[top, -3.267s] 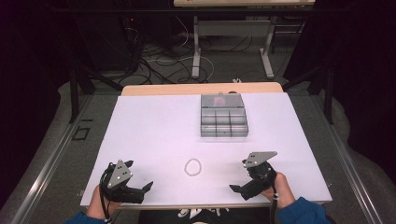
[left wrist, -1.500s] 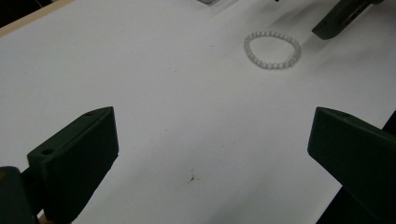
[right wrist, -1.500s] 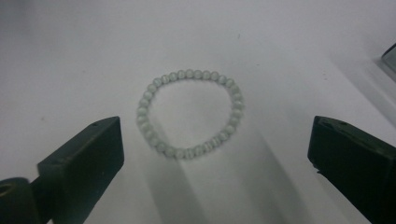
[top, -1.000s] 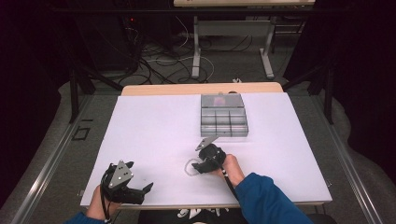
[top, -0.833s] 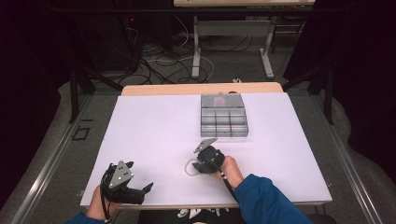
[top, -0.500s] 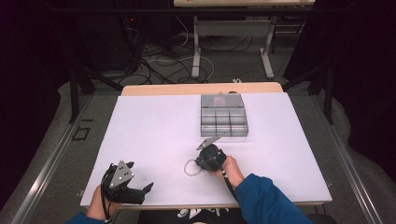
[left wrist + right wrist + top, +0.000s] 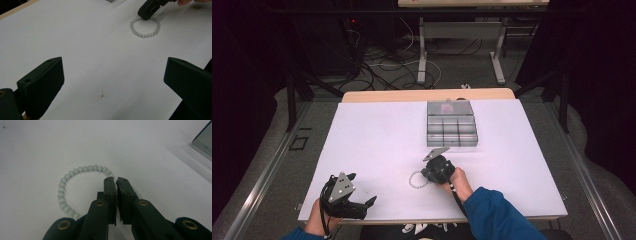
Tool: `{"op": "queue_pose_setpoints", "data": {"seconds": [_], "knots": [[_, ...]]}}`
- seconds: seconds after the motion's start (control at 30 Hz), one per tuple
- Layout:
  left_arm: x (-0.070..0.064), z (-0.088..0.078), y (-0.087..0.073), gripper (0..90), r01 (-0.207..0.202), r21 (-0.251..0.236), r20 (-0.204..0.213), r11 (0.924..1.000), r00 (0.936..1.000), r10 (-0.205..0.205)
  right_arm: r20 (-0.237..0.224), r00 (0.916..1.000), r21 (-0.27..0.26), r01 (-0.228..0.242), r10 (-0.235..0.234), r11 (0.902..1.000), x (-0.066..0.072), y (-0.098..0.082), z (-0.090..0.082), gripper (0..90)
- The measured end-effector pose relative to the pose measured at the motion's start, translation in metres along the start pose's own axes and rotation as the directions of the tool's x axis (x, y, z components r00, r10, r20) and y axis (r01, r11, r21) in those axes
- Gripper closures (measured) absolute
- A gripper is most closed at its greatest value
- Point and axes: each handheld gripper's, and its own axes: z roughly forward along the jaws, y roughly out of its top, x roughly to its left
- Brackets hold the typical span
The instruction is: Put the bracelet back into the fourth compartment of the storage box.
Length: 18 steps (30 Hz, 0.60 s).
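Observation:
A bracelet of pale beads [image 7: 413, 180] lies flat on the white table sheet [image 7: 377, 135], near the front middle. My right gripper [image 7: 425, 175] points down at its right side. Its jaws have just been closing and now stand together on the bead strand [image 7: 61, 192], where the ring runs under the right gripper's tips [image 7: 116, 180]. The left gripper view has the bracelet [image 7: 144, 35] with those dark jaws on its far edge. My left gripper [image 7: 362, 189] rests at the front left corner, open wide [image 7: 113, 75], with nothing between its jaws.
A grey compartment box [image 7: 451, 104] stands beyond the bracelet at the back middle, with something pink in its far compartment; its corner [image 7: 203, 140] is at the right gripper view's edge. Bare sheet spreads left of the box. Cables and table legs lie on the floor behind.
The right hand came from the front right edge over to the bracelet. Within the last second its jaws closed on the bead strand. The left hand has kept still.

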Motion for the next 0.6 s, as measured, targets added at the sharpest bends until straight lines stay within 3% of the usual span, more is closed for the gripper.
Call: {"op": "queue_pose_setpoints", "data": {"seconds": [0.2, 0.23, 0.43, 0.47, 0.6], "knots": [[0.001, 0.0, 0.0, 3.1, -0.006, -0.004, -0.003, 1.0, 1.0, 0.006, -0.012, 0.9999, -0.008, -0.012, 0.012, 0.9999, -0.002, 0.003, -0.004, 87.0], [0.0, 0.0, 0.0, 3.1, 0.002, 0.002, 0.003, 1.0, 1.0, -0.002, -0.01, 0.999, 0.005, -0.044, 0.044, 0.999, 0.0, 0.003, -0.006, 87.0], [0.0, 0.0, 0.0, 3.1, 0.001, 0.0, 0.0, 1.0, 1.0, -0.001, -0.028, 0.9993, -0.025, -0.026, 0.025, 0.9994, -0.002, 0.006, -0.012, 87.0], [0.0, 0.0, 0.0, 3.1, -0.001, -0.001, -0.003, 1.0, 1.0, 0.001, -0.028, 0.9985, -0.019, -0.048, 0.047, 0.9987, 0.0, 0.007, -0.014, 87.0], [0.0, 0.0, 0.0, 3.1, 0.001, 0.003, 0.004, 1.0, 1.0, -0.001, -0.035, 0.9988, -0.057, -0.037, 0.035, 0.9977, -0.002, 0.01, -0.018, 87.0]]}}
